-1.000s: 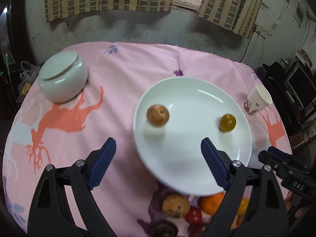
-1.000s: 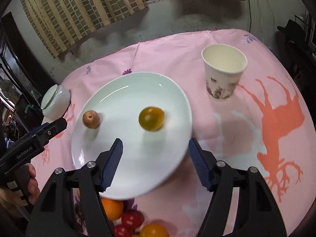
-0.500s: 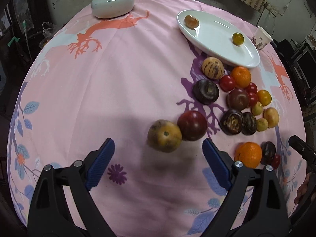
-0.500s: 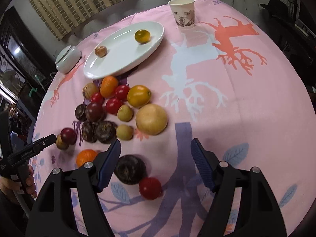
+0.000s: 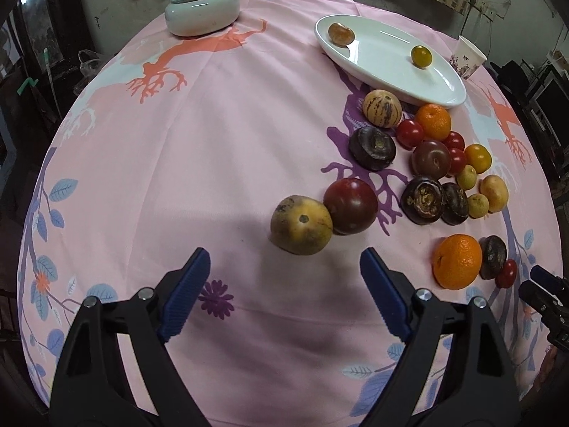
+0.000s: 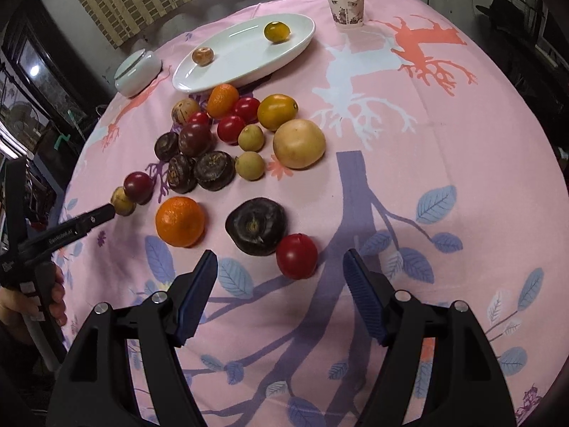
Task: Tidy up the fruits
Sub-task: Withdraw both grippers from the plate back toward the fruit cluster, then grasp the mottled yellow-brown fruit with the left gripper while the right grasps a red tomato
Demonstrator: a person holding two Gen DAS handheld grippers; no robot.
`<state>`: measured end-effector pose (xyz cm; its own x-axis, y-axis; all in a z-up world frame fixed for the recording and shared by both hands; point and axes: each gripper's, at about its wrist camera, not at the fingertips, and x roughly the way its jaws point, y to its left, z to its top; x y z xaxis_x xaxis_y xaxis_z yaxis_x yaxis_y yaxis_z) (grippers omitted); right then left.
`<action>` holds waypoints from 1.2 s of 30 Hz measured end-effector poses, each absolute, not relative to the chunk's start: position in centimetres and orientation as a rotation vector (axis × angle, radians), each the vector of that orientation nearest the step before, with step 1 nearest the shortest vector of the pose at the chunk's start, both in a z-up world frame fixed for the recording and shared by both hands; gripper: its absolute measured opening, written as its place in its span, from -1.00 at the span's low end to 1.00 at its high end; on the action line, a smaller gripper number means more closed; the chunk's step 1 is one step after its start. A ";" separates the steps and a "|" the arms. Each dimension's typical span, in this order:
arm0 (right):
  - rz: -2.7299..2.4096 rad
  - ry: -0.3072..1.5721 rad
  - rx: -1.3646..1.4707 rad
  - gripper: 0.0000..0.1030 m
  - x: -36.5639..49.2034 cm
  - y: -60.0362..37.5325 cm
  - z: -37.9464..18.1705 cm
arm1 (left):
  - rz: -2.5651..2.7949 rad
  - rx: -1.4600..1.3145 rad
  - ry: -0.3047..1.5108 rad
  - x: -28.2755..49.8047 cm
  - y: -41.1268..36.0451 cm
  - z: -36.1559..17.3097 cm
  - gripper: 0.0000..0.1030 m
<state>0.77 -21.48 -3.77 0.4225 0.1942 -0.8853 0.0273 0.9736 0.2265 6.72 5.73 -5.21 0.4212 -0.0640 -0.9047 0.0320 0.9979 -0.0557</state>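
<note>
Fruits lie loose on the pink-clothed worktop (image 5: 213, 142): yellow-brown fruit (image 5: 301, 225) touching dark red plum (image 5: 350, 206), w/ oranges, tomatoes nearby. White plate (image 5: 384, 67) holds 2 small fruits. Left gripper (image 5: 284, 270) closing w/ nothing between jaws; right gripper (image 6: 281, 274) wide apart, empty, red tomato (image 6: 297, 256) just ahead.

You have a table under a pink printed cloth (image 5: 220, 149). On it sit a white oval plate (image 5: 387, 71), a lidded pale ceramic jar (image 5: 202, 9), a paper cup (image 6: 344, 5), and loose fruit (image 6: 227, 142) clustered just below the plate, an orange (image 6: 180, 221) nearest you.
</note>
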 end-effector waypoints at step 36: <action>0.121 1.194 0.193 -0.45 3.5 -22.1 -4.8 | -0.149 -0.007 1.159 9.7 5.1 -6.3 -0.22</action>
